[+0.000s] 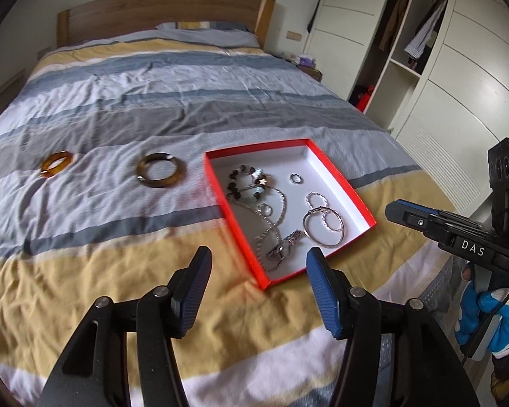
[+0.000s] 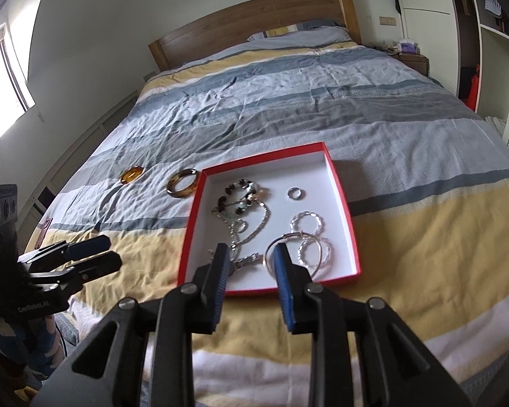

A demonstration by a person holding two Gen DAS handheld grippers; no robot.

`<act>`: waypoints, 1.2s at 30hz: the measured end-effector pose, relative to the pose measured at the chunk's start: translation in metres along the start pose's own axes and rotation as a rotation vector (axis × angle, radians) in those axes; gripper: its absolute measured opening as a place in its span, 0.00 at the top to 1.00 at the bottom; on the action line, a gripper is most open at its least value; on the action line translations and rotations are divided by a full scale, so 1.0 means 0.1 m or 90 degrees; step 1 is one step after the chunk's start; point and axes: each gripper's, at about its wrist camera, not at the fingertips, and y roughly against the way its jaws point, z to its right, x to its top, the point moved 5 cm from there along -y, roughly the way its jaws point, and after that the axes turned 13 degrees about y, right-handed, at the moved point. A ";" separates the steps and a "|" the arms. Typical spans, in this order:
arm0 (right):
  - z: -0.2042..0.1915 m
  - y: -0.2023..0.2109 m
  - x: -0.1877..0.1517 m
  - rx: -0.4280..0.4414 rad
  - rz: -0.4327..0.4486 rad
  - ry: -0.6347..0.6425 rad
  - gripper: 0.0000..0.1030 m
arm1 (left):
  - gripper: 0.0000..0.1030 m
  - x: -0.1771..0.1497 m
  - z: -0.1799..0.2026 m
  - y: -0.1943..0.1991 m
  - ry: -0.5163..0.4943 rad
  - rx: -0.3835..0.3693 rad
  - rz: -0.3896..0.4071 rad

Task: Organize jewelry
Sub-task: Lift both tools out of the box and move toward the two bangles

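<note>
Both grippers are hovering over the near edge of the bed (image 1: 220,78), w/ nothing held. The left gripper (image 1: 258,261) is sitting wide open, jaws well apart and empty; the right gripper (image 2: 251,254) is open too, less wide, also empty, aiming at the near edge of the red box (image 2: 342,200). The box is lying on the bed's near-right part, already holding the beads (image 2: 241,196), a chain (image 2: 258,224), hoops (image 2: 308,237) and a small ring (image 2: 294,193). Two bangles are lying outside it on the quilt, to the box's left: the brown bangle (image 1: 159,170) just beside the box's far-left corner, the amber bangle (image 1: 57,163) farther toward the bed's left edge. Likely step, judging by the layout: getting those two into the box. The left gripper is looking like the better pick, since both are lying on its side. Doing it well probably means coming down vertically over one bangle's rim, one finger inside the ring and one outside, closing gently since the material looks hard and slick, and not digging into the soft quilt. The drop should prob. go in the box's bare far-right part, clear of the chain tangle.
</note>
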 end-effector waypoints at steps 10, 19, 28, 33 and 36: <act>-0.40 0.30 -0.10 -0.019 0.016 0.004 0.66 | 0.29 -0.15 -0.08 0.57 0.006 0.043 0.069; -0.84 0.54 -0.16 -0.022 0.038 0.014 0.55 | 0.20 -0.31 -0.20 1.06 0.014 0.100 0.139; -1.18 0.64 -0.25 -0.017 0.037 0.031 0.53 | 0.17 -0.48 -0.44 1.41 0.045 0.133 0.187; -1.36 0.65 -0.29 -0.004 0.036 0.041 0.53 | 0.17 -0.57 -0.51 1.63 0.047 0.142 0.218; -1.48 0.66 -0.30 0.004 0.034 0.055 0.53 | 0.17 -0.58 -0.54 1.73 0.049 0.148 0.236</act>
